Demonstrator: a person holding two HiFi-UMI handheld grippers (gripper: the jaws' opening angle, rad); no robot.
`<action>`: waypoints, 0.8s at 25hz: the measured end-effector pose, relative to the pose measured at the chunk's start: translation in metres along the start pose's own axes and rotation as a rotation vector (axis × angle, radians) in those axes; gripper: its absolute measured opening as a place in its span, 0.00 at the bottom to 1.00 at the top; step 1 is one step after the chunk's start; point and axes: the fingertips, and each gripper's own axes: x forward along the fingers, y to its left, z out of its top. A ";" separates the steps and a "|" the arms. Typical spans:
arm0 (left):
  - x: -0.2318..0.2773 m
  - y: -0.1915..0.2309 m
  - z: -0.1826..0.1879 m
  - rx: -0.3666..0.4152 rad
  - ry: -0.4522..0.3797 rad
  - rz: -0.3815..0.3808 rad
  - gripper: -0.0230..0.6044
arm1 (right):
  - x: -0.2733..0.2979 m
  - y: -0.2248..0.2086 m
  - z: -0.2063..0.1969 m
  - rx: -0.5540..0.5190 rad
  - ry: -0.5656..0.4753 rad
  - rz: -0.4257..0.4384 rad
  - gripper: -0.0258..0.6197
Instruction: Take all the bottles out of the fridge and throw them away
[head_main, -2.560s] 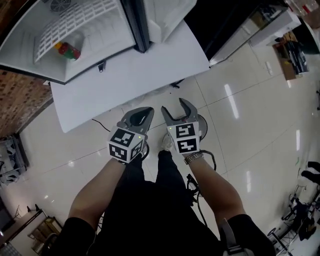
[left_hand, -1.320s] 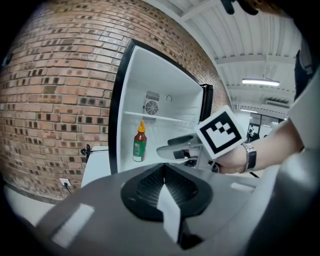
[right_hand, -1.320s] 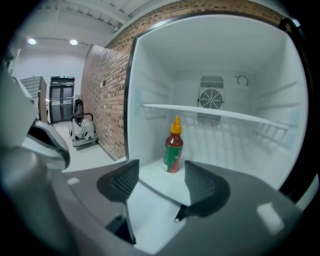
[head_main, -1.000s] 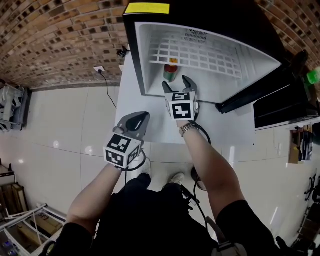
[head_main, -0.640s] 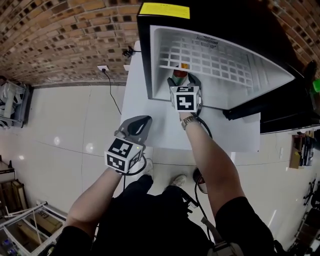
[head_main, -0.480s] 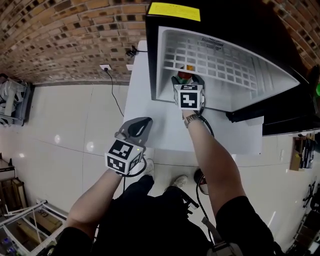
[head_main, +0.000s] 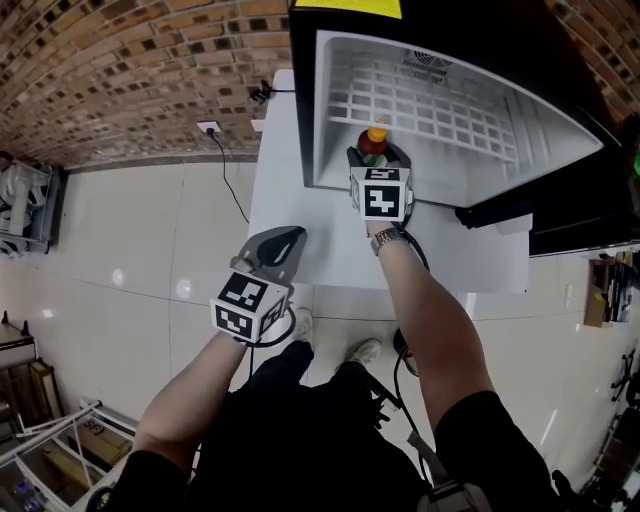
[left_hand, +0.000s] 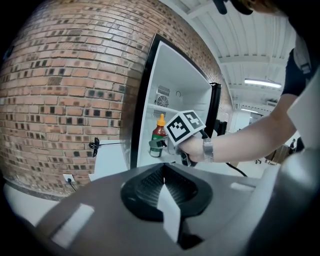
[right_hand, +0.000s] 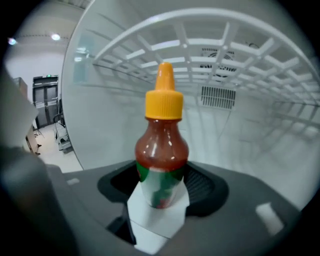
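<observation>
The bottle (right_hand: 162, 150) stands upright inside the fridge (head_main: 330, 100), near the front of its white floor. The right gripper (right_hand: 162, 192) is around its lower body. The jaws have just been closing, and the ribbed pads now lie against the green label on both sides, with no gap showing.

Only the right gripper view gives the detail: an orange cone cap, red sauce and the label. It also shows a wire shelf (right_hand: 210, 45) arching over the cap and a vent grille (right_hand: 217, 97) on the back wall.

The left gripper view shows the side: the bottle (left_hand: 158, 136) just inside the opening, and the right gripper (left_hand: 156, 145) reaching in level from the right. A watch (left_hand: 207, 149) shows on that wrist.

From the head view the bottle (head_main: 373, 143) is little more than cap and shoulders between the jaws of the right gripper (head_main: 378, 158). The wire shelf (head_main: 440, 100) lies behind it.

The left gripper (head_main: 295, 238) hangs over the near left edge of the white worktop (head_main: 300, 200) that carries the fridge, well apart from the bottle. In its own view the left gripper (left_hand: 167, 187) has its jaws pressed together on nothing.

The black fridge door (head_main: 580, 210) stands swung out to the right. A brick wall (head_main: 130, 70) with a wall socket (head_main: 209, 128) rises behind, above the pale tiled floor (head_main: 150, 270).
</observation>
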 end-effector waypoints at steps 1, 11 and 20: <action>0.000 -0.003 0.000 0.002 -0.001 -0.005 0.04 | -0.007 0.002 -0.002 0.001 -0.005 0.004 0.47; 0.018 -0.076 -0.003 0.071 0.025 -0.139 0.04 | -0.120 -0.004 -0.037 0.049 -0.068 0.001 0.47; 0.074 -0.215 -0.034 0.158 0.110 -0.362 0.04 | -0.245 -0.080 -0.151 0.165 -0.028 -0.128 0.47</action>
